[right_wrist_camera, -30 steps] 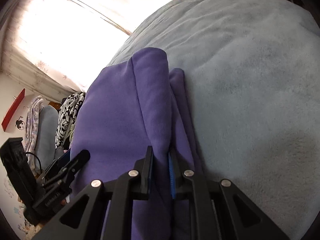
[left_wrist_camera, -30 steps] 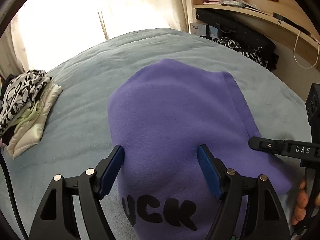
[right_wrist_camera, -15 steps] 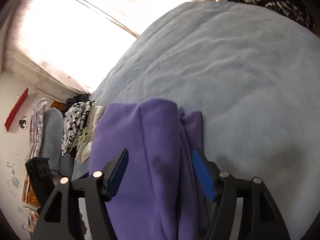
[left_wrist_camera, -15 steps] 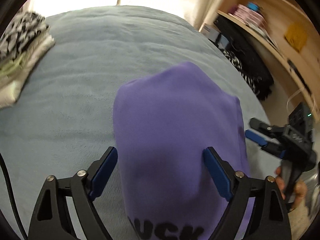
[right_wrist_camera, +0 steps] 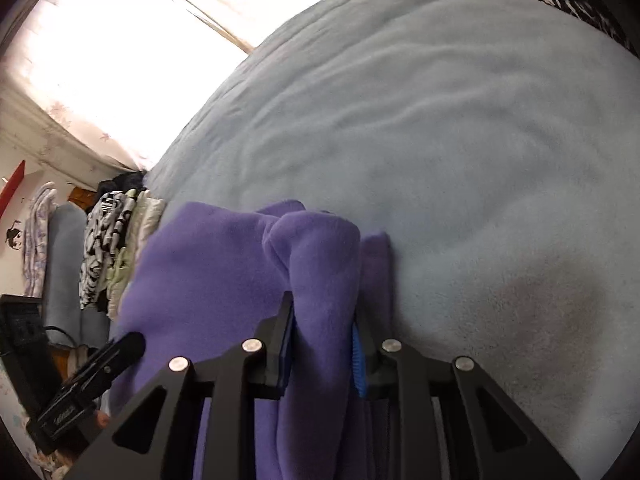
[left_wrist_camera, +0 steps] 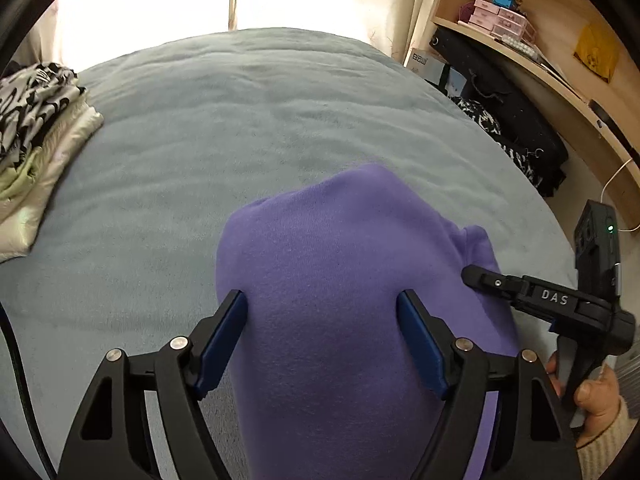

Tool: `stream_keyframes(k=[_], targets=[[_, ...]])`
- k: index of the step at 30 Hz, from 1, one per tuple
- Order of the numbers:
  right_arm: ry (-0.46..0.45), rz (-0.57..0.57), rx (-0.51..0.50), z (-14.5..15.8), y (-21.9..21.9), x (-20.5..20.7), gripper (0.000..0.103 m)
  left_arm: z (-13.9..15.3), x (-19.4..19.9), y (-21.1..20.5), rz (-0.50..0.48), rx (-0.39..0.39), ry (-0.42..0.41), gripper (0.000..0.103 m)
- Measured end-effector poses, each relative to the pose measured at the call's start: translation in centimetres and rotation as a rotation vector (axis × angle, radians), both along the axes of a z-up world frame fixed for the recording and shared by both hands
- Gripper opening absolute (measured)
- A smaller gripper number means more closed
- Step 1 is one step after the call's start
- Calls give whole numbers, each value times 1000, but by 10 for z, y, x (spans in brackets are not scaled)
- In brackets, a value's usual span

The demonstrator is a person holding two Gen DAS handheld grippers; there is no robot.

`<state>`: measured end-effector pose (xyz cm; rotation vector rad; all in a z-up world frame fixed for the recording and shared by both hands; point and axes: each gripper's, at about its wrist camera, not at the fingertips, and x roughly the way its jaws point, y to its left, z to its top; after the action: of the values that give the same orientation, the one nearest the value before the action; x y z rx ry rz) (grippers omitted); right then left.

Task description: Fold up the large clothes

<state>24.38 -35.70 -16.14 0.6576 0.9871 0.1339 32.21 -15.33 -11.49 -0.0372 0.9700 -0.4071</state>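
Observation:
A purple fleece garment lies on the grey-blue bed cover. My left gripper hangs over the garment's near part with its jaws wide and closing a little. Cloth fills the space between its pads without being pinched. My right gripper is closing on a raised fold at the garment's right edge, and both pads press the cloth. In the left wrist view the right gripper reaches in from the right, held by a hand. In the right wrist view the left gripper shows at lower left.
A stack of folded clothes sits at the bed's left side, also seen as the stack beyond the garment. Black bags and a wooden shelf with small boxes stand right of the bed. Bright curtains hang behind it.
My right gripper let go of the fold, opened wide, then closed on a fold near the garment's far edge. Both views slid along the garment, and the printed letters left the left wrist view.

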Motion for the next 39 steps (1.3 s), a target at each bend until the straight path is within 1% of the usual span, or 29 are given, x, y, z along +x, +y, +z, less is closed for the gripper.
stream_keyframes(k=[2,3,4,9,12,13,14,16,18,21,25,27,30,32,34,36,39], targets=[[3,-1,-16,3,-1,-2,26,0,-2,3,5,-8,-9,76],[7,0,-29,5,0,-3,31,0,-3,4,9,-10,-15,77],[11,-7,-38,8,-1,-5,34,-2,-5,5,14,-7,-25,78],[4,-56,-70,11,6,-14,42,-7,-13,5,41,31,-87,84],[-27,-89,-142,4,12,-19,58,-9,-18,9,47,18,-106,85],[-33,-95,-149,1,12,-20,60,-10,-18,10,47,9,-105,85],[-38,-101,-143,-1,11,-21,61,-10,-19,12,48,-3,-102,85],[-42,-111,-115,-3,6,-22,62,-10,-17,16,50,-26,-85,85],[-38,-111,-120,0,6,-23,62,-9,-18,19,57,-34,-72,86],[-24,-115,-135,8,8,-24,64,-3,-23,21,68,-20,-62,86],[-24,-118,-98,23,7,-37,65,11,-32,25,96,23,-19,86],[-35,-101,-87,33,8,-48,65,17,-40,30,96,27,-3,86],[-39,-69,-72,43,10,-65,68,24,-55,40,70,11,19,86],[-40,-54,-35,47,9,-77,68,25,-65,50,66,-23,50,86],[-33,-54,22,50,4,-90,70,21,-74,64,66,-92,110,86],[-23,-61,77,51,0,-104,72,16,-79,75,64,-141,154,86],[-14,-64,122,52,-7,-121,73,9,-91,88,67,-175,198,86]])
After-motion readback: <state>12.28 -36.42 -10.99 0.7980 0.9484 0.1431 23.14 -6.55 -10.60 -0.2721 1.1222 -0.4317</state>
